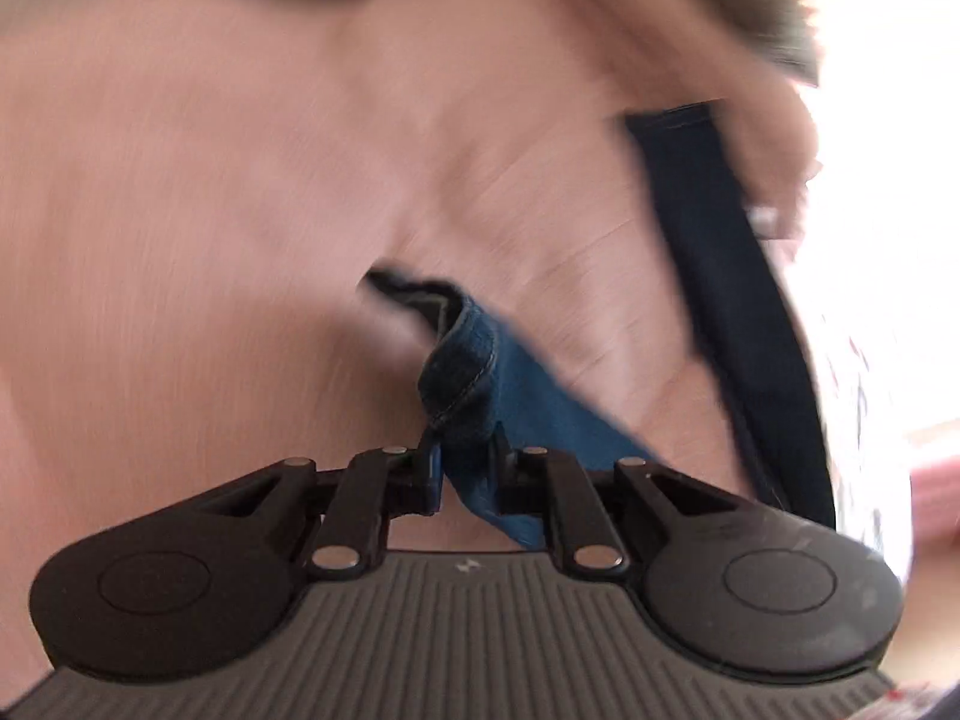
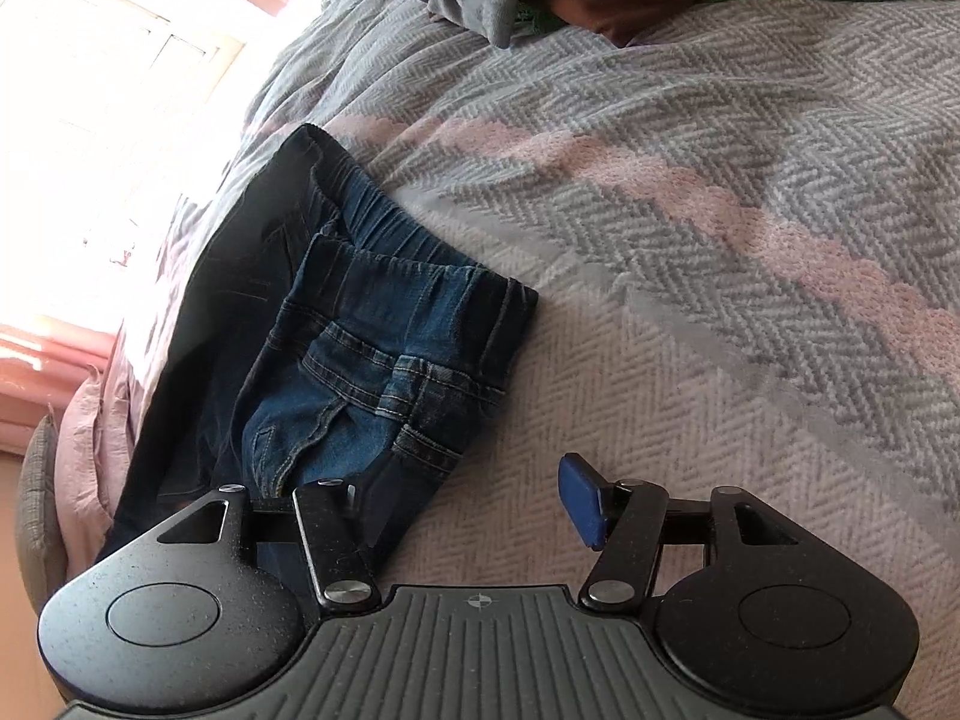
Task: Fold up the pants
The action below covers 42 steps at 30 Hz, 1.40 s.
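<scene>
On the left, the left claw [image 1: 467,468] is closed tight on a hemmed edge of the dark blue denim pants [image 1: 480,372]. From the grip the cloth runs away to the right as a dark band, over a blurred pink bedcover [image 1: 240,180]; the smear suggests the claw is in motion, though its direction cannot be told.

In the right wrist view the pants [image 2: 360,324] lie bunched on the left part of the grey-and-pink herringbone blanket [image 2: 720,240] on the bed, elastic waistband toward the far side. The right claw [image 2: 480,504] stands wide open and holds nothing; its left finger rests at the near edge of the denim, its blue-padded right finger over bare blanket.

The step in hand looks like drawing the pants out flat for a fold. Next, the right claw probably needs to close on the near denim edge, so both claws can spread the pants.
</scene>
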Each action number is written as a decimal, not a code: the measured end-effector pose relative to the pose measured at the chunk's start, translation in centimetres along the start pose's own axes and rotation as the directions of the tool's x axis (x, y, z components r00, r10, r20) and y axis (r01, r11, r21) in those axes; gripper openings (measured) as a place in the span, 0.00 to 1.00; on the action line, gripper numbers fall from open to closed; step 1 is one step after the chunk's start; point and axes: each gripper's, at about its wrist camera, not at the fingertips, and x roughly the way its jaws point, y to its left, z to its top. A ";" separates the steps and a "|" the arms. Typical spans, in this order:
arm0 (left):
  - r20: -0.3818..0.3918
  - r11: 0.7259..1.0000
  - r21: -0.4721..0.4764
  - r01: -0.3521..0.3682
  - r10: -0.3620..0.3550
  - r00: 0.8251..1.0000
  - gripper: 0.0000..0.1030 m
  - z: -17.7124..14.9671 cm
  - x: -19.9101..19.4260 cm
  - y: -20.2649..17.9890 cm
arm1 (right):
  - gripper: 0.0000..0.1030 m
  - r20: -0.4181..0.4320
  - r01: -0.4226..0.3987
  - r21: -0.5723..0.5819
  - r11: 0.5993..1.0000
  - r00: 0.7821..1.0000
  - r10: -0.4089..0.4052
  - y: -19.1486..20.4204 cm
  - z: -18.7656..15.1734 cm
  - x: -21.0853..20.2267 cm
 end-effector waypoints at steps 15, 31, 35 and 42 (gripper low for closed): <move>-0.026 0.931 0.075 -0.357 0.360 0.933 0.33 4.5 -4.4 15.8 | 0.55 0.041 -0.131 0.122 0.984 0.991 0.127 -3.2 3.1 1.6; 0.023 0.971 -0.166 -0.172 0.178 0.984 0.00 1.3 -1.3 17.4 | 0.06 0.132 -0.163 -0.035 0.986 0.977 0.166 -0.3 4.2 1.6; 0.081 0.992 -0.065 -0.109 0.114 0.990 0.00 3.0 -4.0 16.1 | 0.04 0.148 -0.321 -0.069 0.945 0.933 0.328 0.5 4.4 -3.6; 0.072 0.963 0.198 -0.184 0.173 0.982 0.01 0.9 -7.6 15.6 | 0.04 0.130 -0.233 0.018 0.972 0.965 0.229 -7.7 1.2 -11.0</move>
